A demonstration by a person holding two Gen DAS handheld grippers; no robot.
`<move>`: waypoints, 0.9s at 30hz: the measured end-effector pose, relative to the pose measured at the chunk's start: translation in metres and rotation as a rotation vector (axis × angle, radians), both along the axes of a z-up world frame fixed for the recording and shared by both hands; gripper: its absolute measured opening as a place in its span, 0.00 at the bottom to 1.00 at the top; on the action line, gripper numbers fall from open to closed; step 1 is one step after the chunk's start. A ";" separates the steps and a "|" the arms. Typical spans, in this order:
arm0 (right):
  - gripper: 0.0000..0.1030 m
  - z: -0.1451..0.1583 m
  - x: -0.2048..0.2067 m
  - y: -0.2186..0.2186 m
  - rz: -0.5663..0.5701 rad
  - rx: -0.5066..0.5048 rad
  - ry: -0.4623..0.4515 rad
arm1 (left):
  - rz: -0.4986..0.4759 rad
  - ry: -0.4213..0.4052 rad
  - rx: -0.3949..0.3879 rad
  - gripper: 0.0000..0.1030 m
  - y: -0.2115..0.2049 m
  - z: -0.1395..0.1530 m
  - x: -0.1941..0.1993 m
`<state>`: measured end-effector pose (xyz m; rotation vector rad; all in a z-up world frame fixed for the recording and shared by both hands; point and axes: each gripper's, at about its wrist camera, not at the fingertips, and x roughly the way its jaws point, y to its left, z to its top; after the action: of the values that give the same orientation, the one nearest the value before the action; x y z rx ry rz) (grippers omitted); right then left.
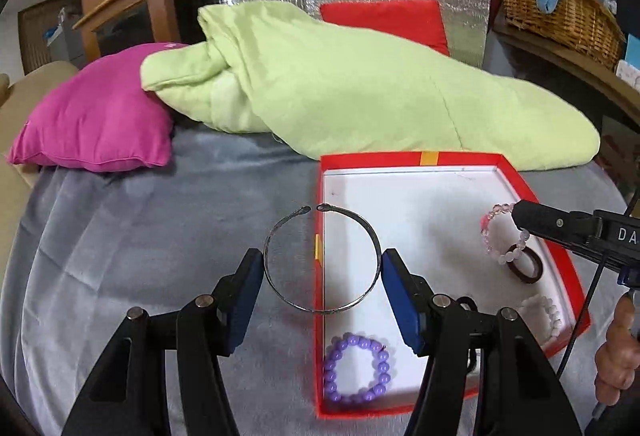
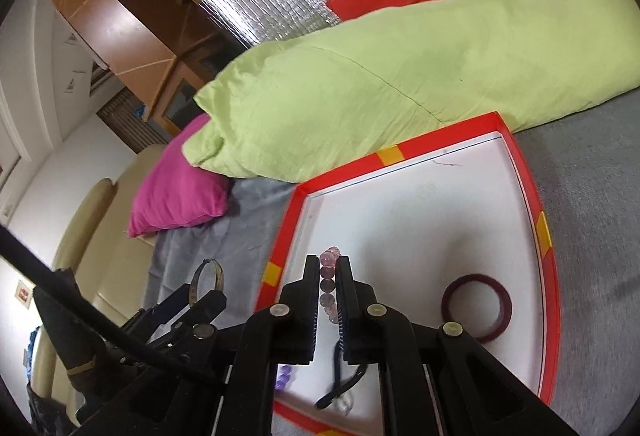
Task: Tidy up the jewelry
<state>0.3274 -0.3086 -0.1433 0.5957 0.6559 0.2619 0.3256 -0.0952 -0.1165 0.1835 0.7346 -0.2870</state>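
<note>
Left wrist view shows my left gripper [image 1: 322,284] grasping the thin silver open metal bangle [image 1: 322,260]. One blue pad presses on each side of the ring, so it cannot slip out. The bangle hangs above the left wall of the flat red cardboard box with a white inside [image 1: 408,160]. Half of it is over the grey blanket [image 1: 140,228] and half is over the box. I think I hold it there so I can bring it in with the other jewelry.

The bangle's opening, with its two little knob ends, points far away from me, toward the big light green quilt [image 1: 360,88]. It is a round loop, so it has no real long side. It looks about level.

My right gripper [image 2: 328,292] is clenched on the pink glass bead bracelet [image 2: 329,276], over the right side of the box. The beads run in a line between the pads, pointing away from the camera.

Already in the box are a purple bead bracelet [image 1: 356,368] near me on the left, a dark red ring-shaped bangle [image 2: 476,308] on the right, and a white bead bracelet [image 1: 546,314] near me on the right.
</note>
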 end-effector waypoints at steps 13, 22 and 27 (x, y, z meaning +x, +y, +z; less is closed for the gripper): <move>0.09 -0.018 0.012 -0.002 -0.029 -0.043 0.047 | 0.013 -0.001 0.106 0.61 -0.029 -0.017 0.013; 0.09 -0.025 0.012 -0.004 -0.047 -0.055 0.065 | 0.005 0.000 0.120 0.61 -0.033 -0.019 0.011; 0.12 -0.026 0.013 -0.005 -0.064 -0.063 0.073 | -0.014 0.006 0.113 0.61 -0.035 -0.022 0.011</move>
<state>0.3403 -0.3134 -0.1692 0.5666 0.7116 0.1600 0.3364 -0.1303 -0.1386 0.2949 0.7567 -0.2595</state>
